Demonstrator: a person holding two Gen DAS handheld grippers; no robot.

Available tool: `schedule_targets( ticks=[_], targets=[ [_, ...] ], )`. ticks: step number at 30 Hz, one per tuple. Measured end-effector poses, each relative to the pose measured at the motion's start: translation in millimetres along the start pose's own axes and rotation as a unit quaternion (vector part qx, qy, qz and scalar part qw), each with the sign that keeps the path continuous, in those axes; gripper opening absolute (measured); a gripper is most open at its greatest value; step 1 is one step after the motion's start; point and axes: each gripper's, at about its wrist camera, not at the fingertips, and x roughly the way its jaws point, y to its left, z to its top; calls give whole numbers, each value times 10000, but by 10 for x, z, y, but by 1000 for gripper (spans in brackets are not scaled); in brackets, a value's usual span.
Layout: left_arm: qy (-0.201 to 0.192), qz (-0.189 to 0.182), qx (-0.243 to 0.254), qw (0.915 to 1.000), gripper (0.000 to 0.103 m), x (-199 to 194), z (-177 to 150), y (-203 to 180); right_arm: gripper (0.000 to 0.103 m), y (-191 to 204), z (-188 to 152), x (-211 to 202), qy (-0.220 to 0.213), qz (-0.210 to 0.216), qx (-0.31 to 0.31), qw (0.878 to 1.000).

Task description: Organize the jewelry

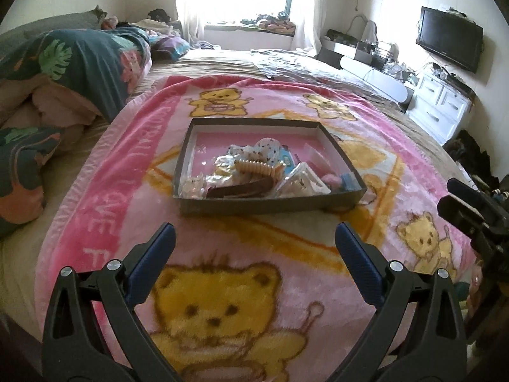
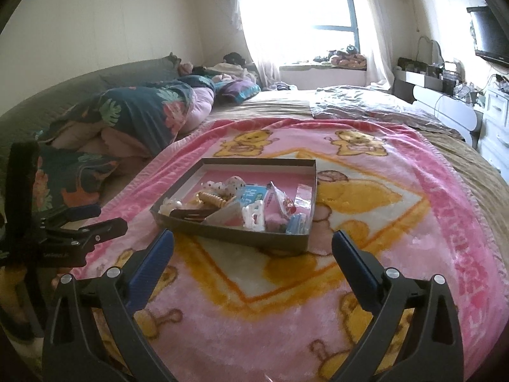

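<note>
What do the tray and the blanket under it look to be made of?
The tray looks like thin cardboard, matte grey outside with a pink lining: flat folded walls, sharp creased corners. The blanket looks like plush synthetic fleece, with a fuzzy pile that shows a soft sheen; the exact fibre cannot be told.

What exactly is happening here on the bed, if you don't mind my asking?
A person holds two grippers over a pink bear blanket, about to sort jewelry. The left gripper and right gripper are both open, empty, and short of the shallow dark tray. Inside it lie a beige hair claw, a brown clip and small packets, all untouched.
</note>
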Motion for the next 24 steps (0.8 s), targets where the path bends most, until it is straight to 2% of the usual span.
schedule_targets(
  ticks=[12,24],
  targets=[
    [195,68,-47,9998,94,104,-387,7,99,45,-380,56,225,-76,92,9997],
    [140,54,-114,9998,94,70,-387,10,99,20,-401,41,222,-60,195,9995]
  ],
)
